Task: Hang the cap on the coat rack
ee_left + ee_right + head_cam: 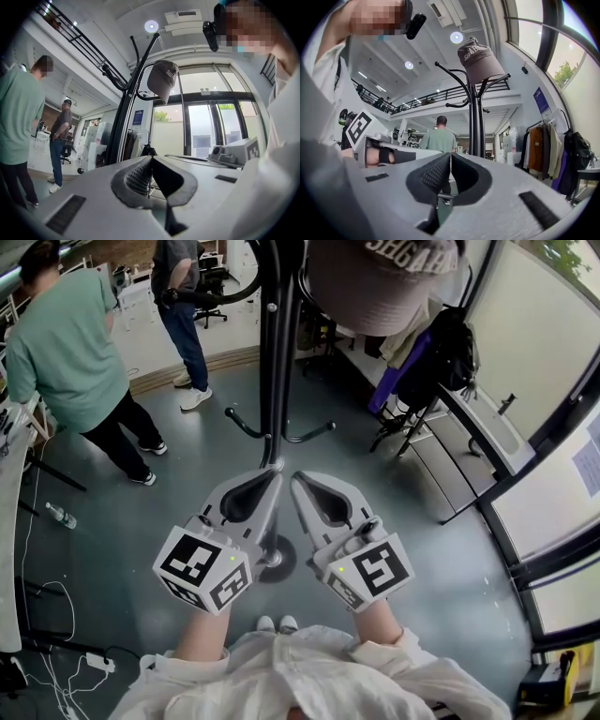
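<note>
**Cap on the rack, both claws empty**

The cap (384, 282) sits on an upper hook of the coat rack (274, 352), crown up, with its brim hanging down. It is clear of both your claws. In the head view your left claw (274, 471) and right claw (298, 476) are held side by side, their tips near each other at the foot of the rack's dark pole. The cap lies beyond and above them, to the right of the pole. Each claw's pads are pressed together with nothing between them. From the left gripper view the cap hangs high above the claw's tips, slightly to the right. From the right gripper view it also sits high, above and right of the tips. A person in a green shirt (66, 343) stands on the grey floor (141, 540) to your left, well apart from the rack.
</note>
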The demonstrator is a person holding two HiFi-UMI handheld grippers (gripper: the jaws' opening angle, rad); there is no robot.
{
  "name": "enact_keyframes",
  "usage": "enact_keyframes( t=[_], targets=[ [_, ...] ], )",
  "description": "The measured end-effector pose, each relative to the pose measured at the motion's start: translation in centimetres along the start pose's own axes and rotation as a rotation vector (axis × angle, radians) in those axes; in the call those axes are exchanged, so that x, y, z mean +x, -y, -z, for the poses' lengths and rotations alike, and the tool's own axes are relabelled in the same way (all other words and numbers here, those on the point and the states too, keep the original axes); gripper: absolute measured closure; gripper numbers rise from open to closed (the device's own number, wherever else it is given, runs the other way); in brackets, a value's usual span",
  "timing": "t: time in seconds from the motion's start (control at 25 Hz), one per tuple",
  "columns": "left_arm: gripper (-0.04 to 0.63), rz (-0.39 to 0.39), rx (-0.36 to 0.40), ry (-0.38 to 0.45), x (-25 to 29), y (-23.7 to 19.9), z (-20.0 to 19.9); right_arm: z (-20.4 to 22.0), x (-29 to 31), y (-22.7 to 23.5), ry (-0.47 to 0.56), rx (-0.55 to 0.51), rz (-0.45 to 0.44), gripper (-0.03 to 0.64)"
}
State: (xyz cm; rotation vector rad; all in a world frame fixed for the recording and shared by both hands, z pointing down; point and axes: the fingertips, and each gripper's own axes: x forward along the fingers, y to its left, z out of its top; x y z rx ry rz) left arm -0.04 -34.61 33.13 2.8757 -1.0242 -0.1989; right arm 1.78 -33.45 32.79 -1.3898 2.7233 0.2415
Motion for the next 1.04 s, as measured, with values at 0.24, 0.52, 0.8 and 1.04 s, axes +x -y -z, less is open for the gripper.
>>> enact_keyframes(
  t=[0.24,0.52,0.8,1.04],
  targets=[
    [0.580,0.007,-0.004,-0.010,0.3,0.1,0.7,0.2,-0.1,0.5,-0.008,0.001,0.007,0.611],
    [0.580,0.009,-0.009,-0.022,0.5,0.3,0.9,0.8,-0.1,0.8,-0.024,0.008,0.011,0.611],
    [0.580,0.026,-0.012,-0.031,0.6,0.8,1.6,1.3,-0.3,0.7,-0.051,0.002,-0.003,0.611],
    [0.580,0.031,0.038,-0.050,0.7,1.0,1.9,1.7,-0.3,0.5,-0.072,-0.015,-0.016,0.611]
  ],
)
